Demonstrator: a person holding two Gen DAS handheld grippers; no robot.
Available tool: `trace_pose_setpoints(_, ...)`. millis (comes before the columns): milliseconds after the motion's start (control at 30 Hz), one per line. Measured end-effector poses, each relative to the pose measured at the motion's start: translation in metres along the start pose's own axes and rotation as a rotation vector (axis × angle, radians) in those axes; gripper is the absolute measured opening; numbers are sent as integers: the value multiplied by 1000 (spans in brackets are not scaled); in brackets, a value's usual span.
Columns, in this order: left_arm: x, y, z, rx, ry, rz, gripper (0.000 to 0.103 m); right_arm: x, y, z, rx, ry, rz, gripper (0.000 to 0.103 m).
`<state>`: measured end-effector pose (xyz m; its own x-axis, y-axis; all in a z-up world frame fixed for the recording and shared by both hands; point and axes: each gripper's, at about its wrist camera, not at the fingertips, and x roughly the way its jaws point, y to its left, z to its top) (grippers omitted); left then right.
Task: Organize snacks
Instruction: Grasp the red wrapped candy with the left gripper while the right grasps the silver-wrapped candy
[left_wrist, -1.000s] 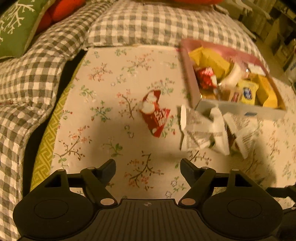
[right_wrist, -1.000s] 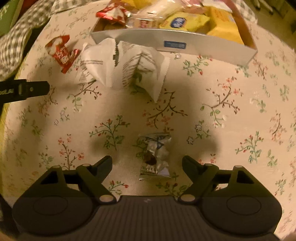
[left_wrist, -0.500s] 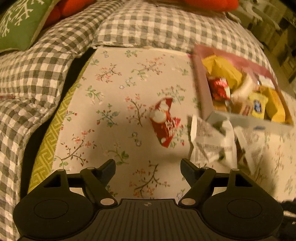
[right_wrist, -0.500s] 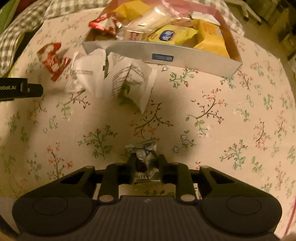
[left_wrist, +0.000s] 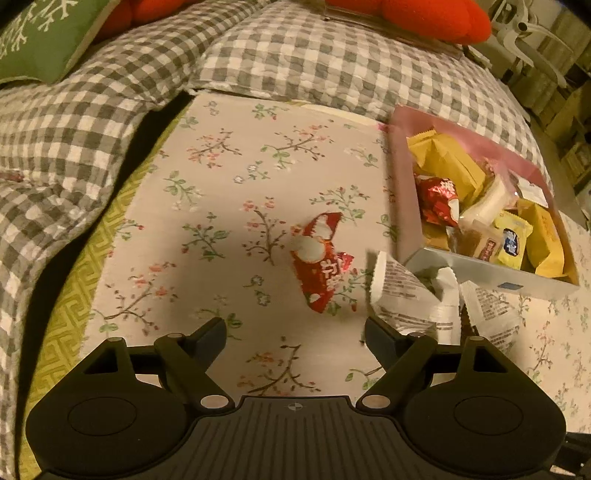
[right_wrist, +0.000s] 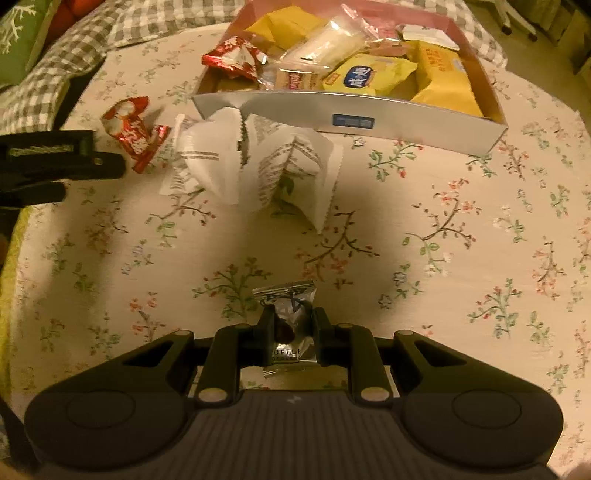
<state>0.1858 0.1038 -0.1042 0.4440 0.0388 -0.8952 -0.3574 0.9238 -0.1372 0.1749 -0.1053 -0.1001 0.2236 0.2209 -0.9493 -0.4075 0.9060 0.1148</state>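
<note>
My right gripper (right_wrist: 293, 321) is shut on a small silver truffle candy (right_wrist: 290, 325), pinched between both pads just above the floral cloth. My left gripper (left_wrist: 295, 332) hangs over the cloth with its jaws opening and nothing between them; a red snack packet (left_wrist: 319, 262) lies just beyond its fingertips. That red packet (right_wrist: 135, 133) also shows in the right wrist view, beside the left gripper's finger (right_wrist: 59, 162). White printed packets (right_wrist: 255, 162) lie crumpled in front of the snack box (right_wrist: 369, 114), which holds yellow, red and clear packets.
A floral tablecloth (left_wrist: 221, 206) covers the surface, with a green patterned border (left_wrist: 74, 314) at the left. Grey checked bedding (left_wrist: 295, 55), a green cushion (left_wrist: 40, 37) and a red cushion (left_wrist: 424, 18) lie behind. The box (left_wrist: 491, 273) stands at the right.
My right gripper closed on the truffle candy, which earlier lay loose between open fingers. The left gripper has shifted slightly so the red packet sits closer to centre, and its jaws stand a little wider.
</note>
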Motion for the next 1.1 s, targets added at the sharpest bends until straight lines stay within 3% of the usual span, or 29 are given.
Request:
trace_pose_setpoints(733, 36, 11, 22, -171, -28, -65, 83, -8, -3, 0, 11, -24, 51, 19)
trace_pose_setpoints(1100, 40, -6, 16, -69, -64, -5, 77, -2, -4, -1, 7, -15, 42, 19)
